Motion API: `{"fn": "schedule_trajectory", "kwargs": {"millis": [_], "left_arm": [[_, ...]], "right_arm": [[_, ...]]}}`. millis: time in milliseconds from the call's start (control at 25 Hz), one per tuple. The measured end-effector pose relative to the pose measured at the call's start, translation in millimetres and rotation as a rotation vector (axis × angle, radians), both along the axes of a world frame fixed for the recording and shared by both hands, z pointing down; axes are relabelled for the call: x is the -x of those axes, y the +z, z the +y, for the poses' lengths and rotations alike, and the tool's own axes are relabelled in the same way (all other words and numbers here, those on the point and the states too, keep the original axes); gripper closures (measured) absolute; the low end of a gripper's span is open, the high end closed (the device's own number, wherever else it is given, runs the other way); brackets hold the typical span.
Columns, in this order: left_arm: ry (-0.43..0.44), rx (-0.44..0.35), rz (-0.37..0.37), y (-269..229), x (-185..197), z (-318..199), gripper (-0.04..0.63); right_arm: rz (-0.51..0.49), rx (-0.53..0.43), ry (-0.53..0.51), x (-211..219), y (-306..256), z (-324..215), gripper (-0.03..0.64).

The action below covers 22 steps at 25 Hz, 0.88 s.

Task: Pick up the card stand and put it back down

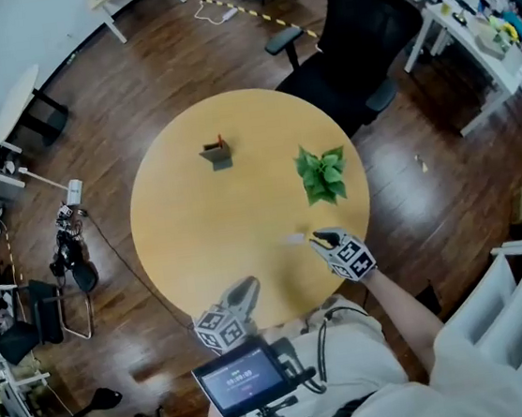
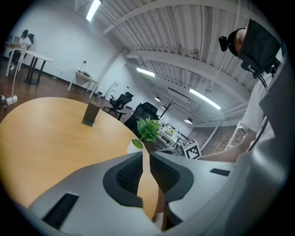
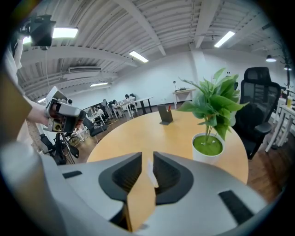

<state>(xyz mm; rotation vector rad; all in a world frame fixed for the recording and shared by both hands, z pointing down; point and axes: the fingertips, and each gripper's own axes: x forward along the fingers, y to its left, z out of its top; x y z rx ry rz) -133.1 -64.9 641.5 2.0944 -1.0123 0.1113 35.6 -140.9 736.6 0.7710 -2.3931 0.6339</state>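
Task's thing: the small dark grey card stand (image 1: pixel 217 153) with a reddish piece on its top stands upright on the round light wooden tabletop (image 1: pixel 199 239). It is in the far half, a little left of the middle and well inside the far edge.
Other things: a green leafy plant in a white pot (image 1: pixel 321 175) stands near the right edge of the tabletop, well apart from the card stand. A small pale flat thing (image 1: pixel 293 239) lies close to the near right edge; we cannot tell what it is.
Left gripper: the left gripper (image 1: pixel 245 290) hangs over the near edge of the tabletop. In its own view the jaws stand only a little apart, and in the gap we see nothing but the bare wood, so it grasps nothing.
Right gripper: the right gripper (image 1: pixel 320 239) is at the near right edge and points toward the middle. Its jaws leave a narrow gap; the pale thing shows through this gap just ahead of the tips, but the pads do not press on it.
Done so far: as we judge it, nothing is done. The card stand is untouched and both grippers are well apart from it.
Left to do: all the steps. One gripper must reach across the tabletop to the far half, close on the stand, lift it, set it down again upright and let go.
Likely hand: we think either one can reach; the plant stands nearer to the path of the right one.
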Motion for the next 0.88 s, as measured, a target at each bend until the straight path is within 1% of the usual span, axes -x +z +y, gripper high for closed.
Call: {"fn": "schedule_trajectory", "kwargs": {"millis": [240,560,680,880], "left_arm": [[0.021,-0.006,-0.011,0,3,-5,0.548],[0.037,0.0,-0.012,-2,-3,-1,0.548],[0.033,0.005,-0.01,-2,-3,3,0.548],[0.031,0.012,-0.007,-7,-4,9,0.548]], "right_arm": [[0.02,0.024,0.009,0,16,-3,0.529],[0.049,0.102,0.02,-2,53,-2,0.522],[0.069,0.133,0.011,-1,68,-1,0.517],[0.09,0.153,-0.002,3,84,-7,0.515]]}}
